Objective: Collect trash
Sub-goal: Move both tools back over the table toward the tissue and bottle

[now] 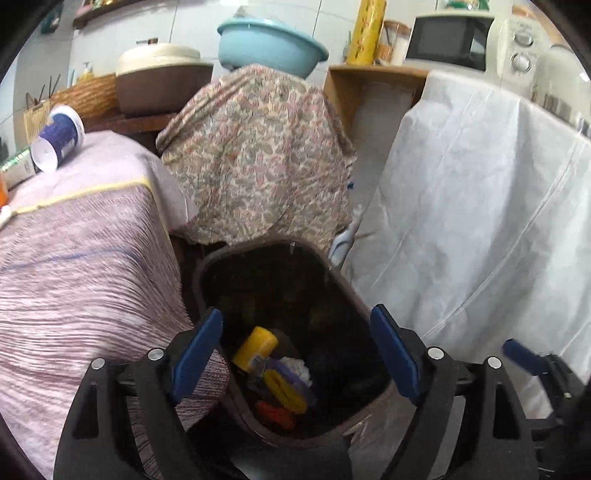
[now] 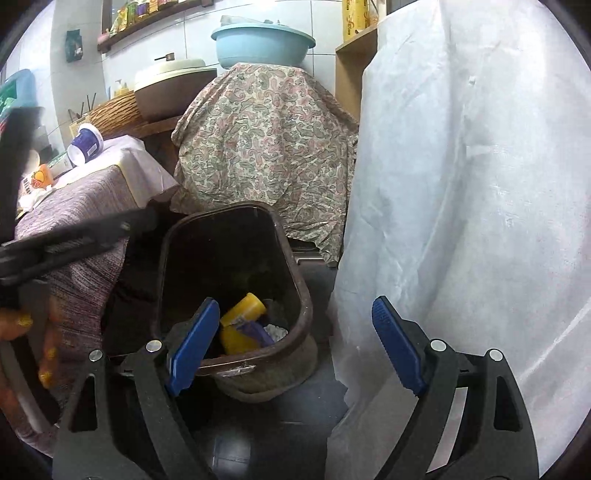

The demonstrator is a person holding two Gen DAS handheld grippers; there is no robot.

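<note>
A: Trash — yellow bottle [image 1: 255,349] and wrappers — sits inside our brown bin [image 1: 207,266] on the floor; blue cup [image 1: 59,138] lies on the striped table [image 1: 85,266].
B: We see left gripper [image 1: 295,354] spread wide, empty, over bin; right gripper [image 2: 295,347] likewise agape.

Ahead of me a white tiled wall [image 1: 325,22] rises behind a wooden shelf [image 2: 147,127]. A paisley-patterned cloth [image 1: 258,155] drapes some furniture, a white sheet [image 2: 461,184] hangs beside it, and dark glossy floor tiles [image 2: 258,443] lie below.
</note>
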